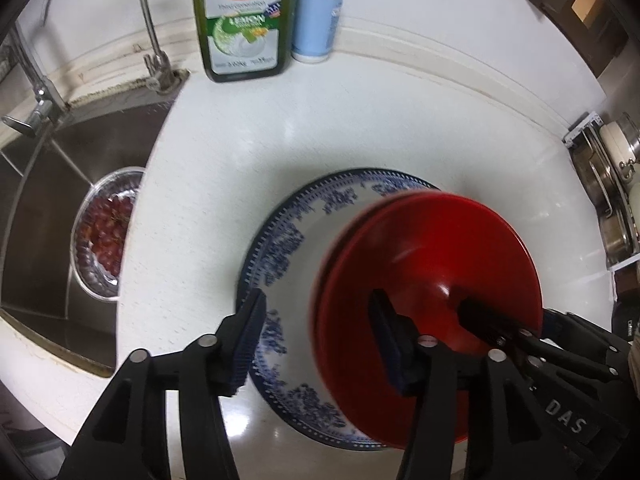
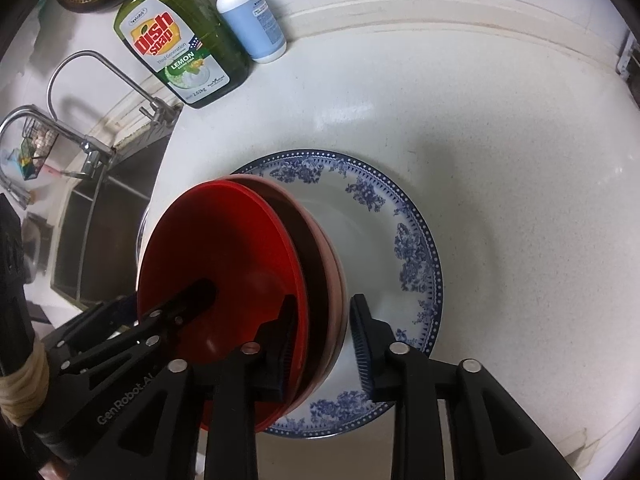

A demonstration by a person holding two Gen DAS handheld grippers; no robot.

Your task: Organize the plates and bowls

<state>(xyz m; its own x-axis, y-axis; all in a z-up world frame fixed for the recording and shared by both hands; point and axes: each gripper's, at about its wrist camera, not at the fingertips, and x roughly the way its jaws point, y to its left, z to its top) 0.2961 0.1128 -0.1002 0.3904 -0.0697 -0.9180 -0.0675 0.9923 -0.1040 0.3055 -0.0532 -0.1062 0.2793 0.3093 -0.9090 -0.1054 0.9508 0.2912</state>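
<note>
A blue-and-white patterned plate [image 1: 280, 248] [image 2: 404, 216] lies on the white counter [image 1: 224, 148]. On it stands a red bowl [image 1: 432, 248] [image 2: 224, 240] nested in a pink bowl [image 2: 334, 276]. My left gripper [image 1: 318, 296] [image 2: 166, 294] is open and straddles the bowls' left rim, one finger inside the red bowl and one outside over the plate. My right gripper [image 2: 324, 300] [image 1: 516, 320] is open astride the opposite rim, with a gap between its outer pad and the pink bowl.
A green dish soap bottle [image 1: 244, 20] [image 2: 180, 44] and a white-and-blue pump bottle [image 1: 316, 12] [image 2: 252, 20] stand at the back wall. The steel sink [image 1: 48, 208] on the left holds a metal bowl of red fruit [image 1: 104, 236]; faucets [image 1: 152, 40] rise behind it. A rack of pots [image 1: 612, 192] is on the right.
</note>
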